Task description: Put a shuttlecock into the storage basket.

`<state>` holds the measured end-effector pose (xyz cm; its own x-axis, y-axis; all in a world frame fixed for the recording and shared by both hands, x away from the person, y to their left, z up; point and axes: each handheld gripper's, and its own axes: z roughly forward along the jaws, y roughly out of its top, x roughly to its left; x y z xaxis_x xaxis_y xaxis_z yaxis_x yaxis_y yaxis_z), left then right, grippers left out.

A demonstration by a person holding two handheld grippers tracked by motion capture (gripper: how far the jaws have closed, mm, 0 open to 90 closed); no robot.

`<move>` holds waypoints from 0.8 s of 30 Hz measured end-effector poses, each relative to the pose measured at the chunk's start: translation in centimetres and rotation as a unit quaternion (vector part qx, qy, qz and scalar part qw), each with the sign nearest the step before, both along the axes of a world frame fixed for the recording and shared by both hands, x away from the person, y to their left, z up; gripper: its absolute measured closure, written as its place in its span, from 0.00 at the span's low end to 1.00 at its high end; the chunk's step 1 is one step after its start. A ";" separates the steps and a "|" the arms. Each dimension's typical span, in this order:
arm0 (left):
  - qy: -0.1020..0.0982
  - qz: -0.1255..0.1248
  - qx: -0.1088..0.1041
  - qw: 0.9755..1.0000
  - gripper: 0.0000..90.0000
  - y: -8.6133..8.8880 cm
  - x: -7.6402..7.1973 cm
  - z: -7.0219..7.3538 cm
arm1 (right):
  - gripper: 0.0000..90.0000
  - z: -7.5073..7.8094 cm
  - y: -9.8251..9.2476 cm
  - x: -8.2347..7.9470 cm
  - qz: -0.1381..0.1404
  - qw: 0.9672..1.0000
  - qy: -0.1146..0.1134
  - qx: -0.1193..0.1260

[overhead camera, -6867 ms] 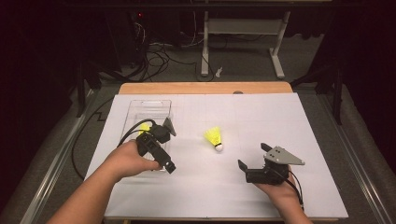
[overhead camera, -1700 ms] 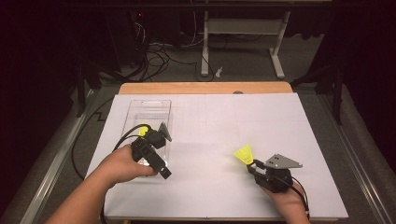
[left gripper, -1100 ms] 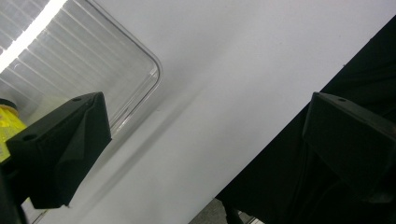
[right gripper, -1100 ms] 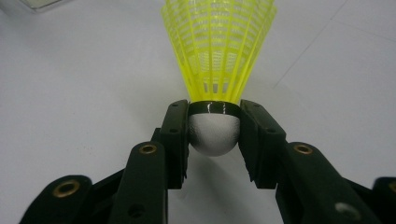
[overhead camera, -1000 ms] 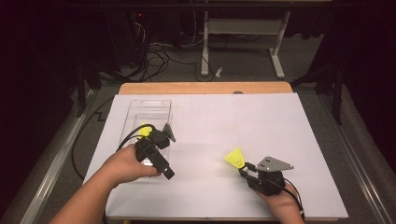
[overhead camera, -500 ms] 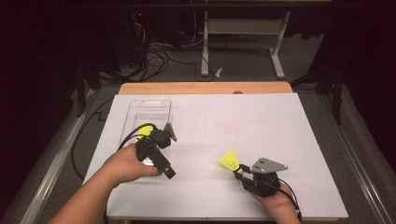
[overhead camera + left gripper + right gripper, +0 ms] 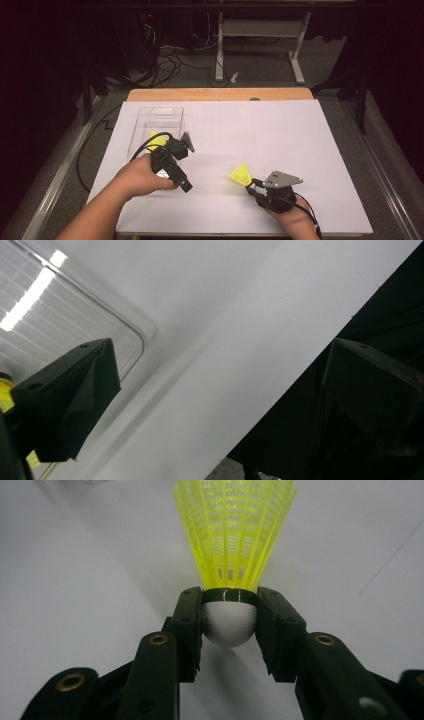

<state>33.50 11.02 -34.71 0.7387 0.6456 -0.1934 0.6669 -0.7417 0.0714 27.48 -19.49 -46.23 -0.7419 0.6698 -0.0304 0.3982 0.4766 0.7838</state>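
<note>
Two claws are at work: the right claw point(image 7: 229, 620) is clamped on the white cork of a yellow shuttlecock point(image 7: 234, 535), whose skirt points straight ahead of its jaws. Off to its left, beside the left claw point(image 7: 172, 162), which gapes empty, lies the clear plastic tray point(image 7: 159, 116) on the bench point(image 7: 280, 125).

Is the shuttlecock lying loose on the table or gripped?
Gripped. In the right gripper view, the right hand-held gripper has both pads pressed against the white cork head of the shuttlecock, yellow skirt pointing away from it.
</note>
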 end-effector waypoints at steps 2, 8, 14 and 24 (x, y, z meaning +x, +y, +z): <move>-0.001 -0.006 0.001 1.000 0.03 -0.3 0.0 0.0 | 0.73 0.1 0.1 0.0 0.001 1.000 0.000 0.000; -0.001 -0.017 0.003 1.000 0.03 -1.2 0.0 -0.1 | 0.73 0.1 0.3 -0.1 0.012 1.000 0.001 0.003; 0.000 -0.025 0.000 1.000 0.03 -2.0 -0.1 -0.2 | 0.73 0.2 0.5 -0.2 0.019 1.000 0.004 0.004; -0.004 -0.035 -0.004 0.999 0.04 -3.1 -0.2 -0.4 | 0.73 0.4 1.0 -0.4 0.038 0.999 0.008 0.011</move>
